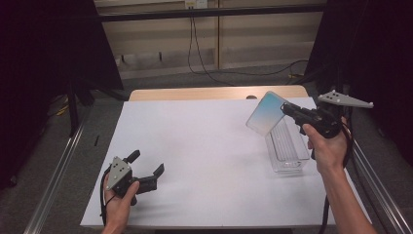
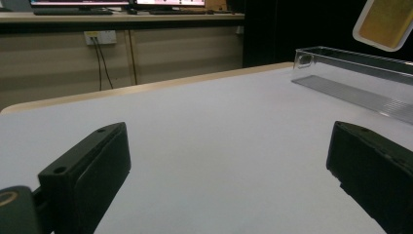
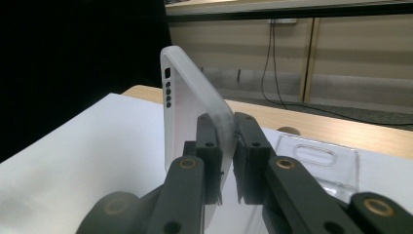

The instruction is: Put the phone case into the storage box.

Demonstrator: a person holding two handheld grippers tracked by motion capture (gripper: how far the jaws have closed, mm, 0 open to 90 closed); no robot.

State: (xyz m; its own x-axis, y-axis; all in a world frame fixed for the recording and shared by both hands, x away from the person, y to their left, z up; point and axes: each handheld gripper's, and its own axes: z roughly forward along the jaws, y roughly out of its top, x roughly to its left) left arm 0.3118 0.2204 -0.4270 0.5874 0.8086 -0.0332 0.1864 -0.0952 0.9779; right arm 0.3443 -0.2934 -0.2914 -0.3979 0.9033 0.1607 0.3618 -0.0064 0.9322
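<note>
- The right gripper (image 1: 288,109) is up in the air over the table's (image 1: 204,146) right side, jaws clamped on the rim of a flat, round-cornered lid (image 1: 265,113), frosted and bluish in the high view.
- The right gripper view gets close: the lid (image 3: 192,122) is translucent white plastic, standing on edge, a row of small slots near its top corner, both pads pinching its rim.
- Below the lid sits a clear, long rectangular plastic box (image 1: 287,146) near the right edge, its floor ribbed.
- The left gripper view catches the lid's (image 2: 384,22) other face, looking yellowish, above the box (image 2: 360,83).
- The left gripper (image 1: 146,170) rests low near the front left corner, jaws spread wide, nothing between them.
</note>
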